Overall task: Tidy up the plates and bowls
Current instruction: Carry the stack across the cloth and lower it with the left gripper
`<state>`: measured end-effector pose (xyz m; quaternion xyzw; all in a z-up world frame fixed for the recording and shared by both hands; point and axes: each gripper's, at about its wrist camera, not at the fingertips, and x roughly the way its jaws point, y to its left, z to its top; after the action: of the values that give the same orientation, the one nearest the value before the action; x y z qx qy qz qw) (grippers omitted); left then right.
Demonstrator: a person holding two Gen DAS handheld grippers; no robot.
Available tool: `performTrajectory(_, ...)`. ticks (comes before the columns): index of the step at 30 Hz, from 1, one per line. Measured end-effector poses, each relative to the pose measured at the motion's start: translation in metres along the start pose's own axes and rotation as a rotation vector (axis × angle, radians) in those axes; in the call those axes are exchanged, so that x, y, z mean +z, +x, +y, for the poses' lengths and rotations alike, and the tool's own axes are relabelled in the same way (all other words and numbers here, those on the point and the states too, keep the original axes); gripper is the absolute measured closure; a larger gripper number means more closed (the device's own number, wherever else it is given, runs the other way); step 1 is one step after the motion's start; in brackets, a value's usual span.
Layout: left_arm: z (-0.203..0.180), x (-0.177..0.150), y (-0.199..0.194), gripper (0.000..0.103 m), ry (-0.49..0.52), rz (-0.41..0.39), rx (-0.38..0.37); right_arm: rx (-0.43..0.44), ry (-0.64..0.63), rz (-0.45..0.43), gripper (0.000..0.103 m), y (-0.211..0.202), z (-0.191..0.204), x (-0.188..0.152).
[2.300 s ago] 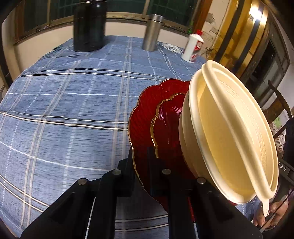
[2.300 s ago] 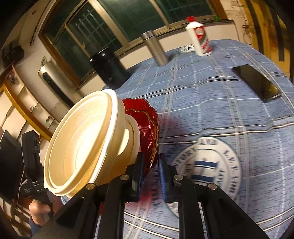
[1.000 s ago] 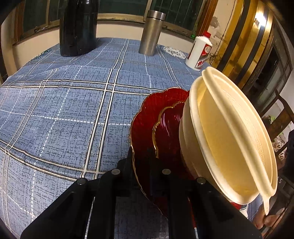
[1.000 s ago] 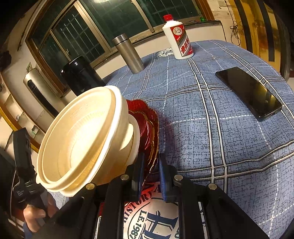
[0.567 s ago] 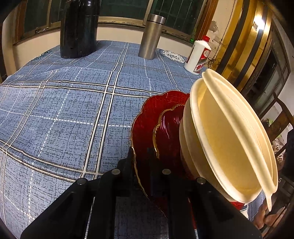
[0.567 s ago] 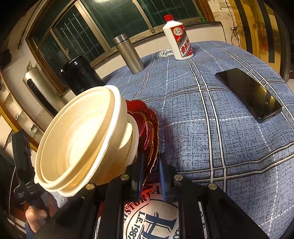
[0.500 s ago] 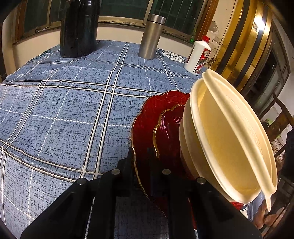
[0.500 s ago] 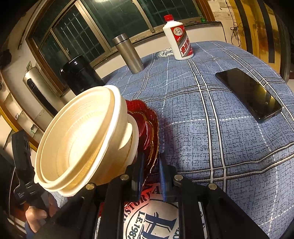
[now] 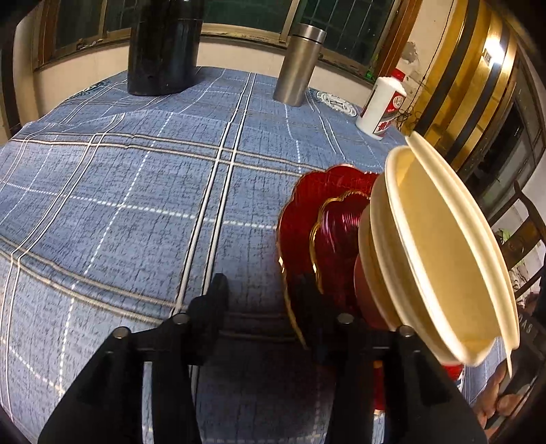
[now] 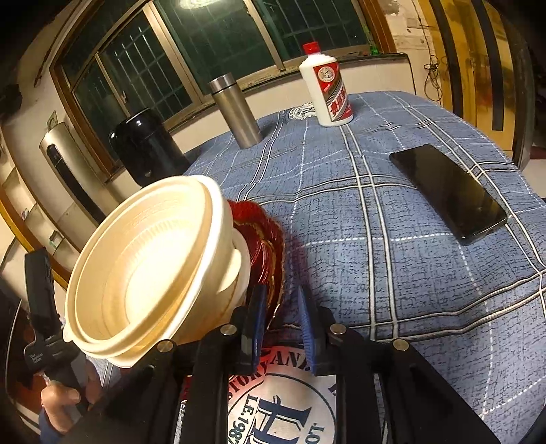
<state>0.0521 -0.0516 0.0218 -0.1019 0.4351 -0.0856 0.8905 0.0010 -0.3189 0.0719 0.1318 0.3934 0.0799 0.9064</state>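
Stacked plates [image 9: 327,218], bowls [image 9: 440,246] on edge, mouths toward right tool [image 10: 279,321]; both tools just opened, left tool [image 9: 259,297] wider.

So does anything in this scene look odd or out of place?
Yes: the stack of red plates and cream bowls stands steeply tilted on edge instead of lying flat. The left claw has just been opening, the right claw too, so the stack could tip over.

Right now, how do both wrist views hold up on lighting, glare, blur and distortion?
Left wrist: strong fisheye bend, dark corners, a bright lamp glare on the gold pillar, cream bowls slightly soft. Right wrist: the same barrel bend, ceiling light mirrored in the window, bowls' rim motion-smeared, phone and tablecloth sharp.
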Motion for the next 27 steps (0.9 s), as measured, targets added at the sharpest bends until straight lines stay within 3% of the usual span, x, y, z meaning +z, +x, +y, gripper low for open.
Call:
performTrajectory(4,-0.002,-0.008,-0.008,0.054,0.018,0.006,0.024,-0.013,0.003,-0.026,0.076,-0.005,-0.002,0.001)
performTrajectory(27,0.009,-0.029,-0.033,0.054,0.020,0.016,0.039,-0.067,0.031,-0.056,0.072,-0.007,-0.011,0.004)
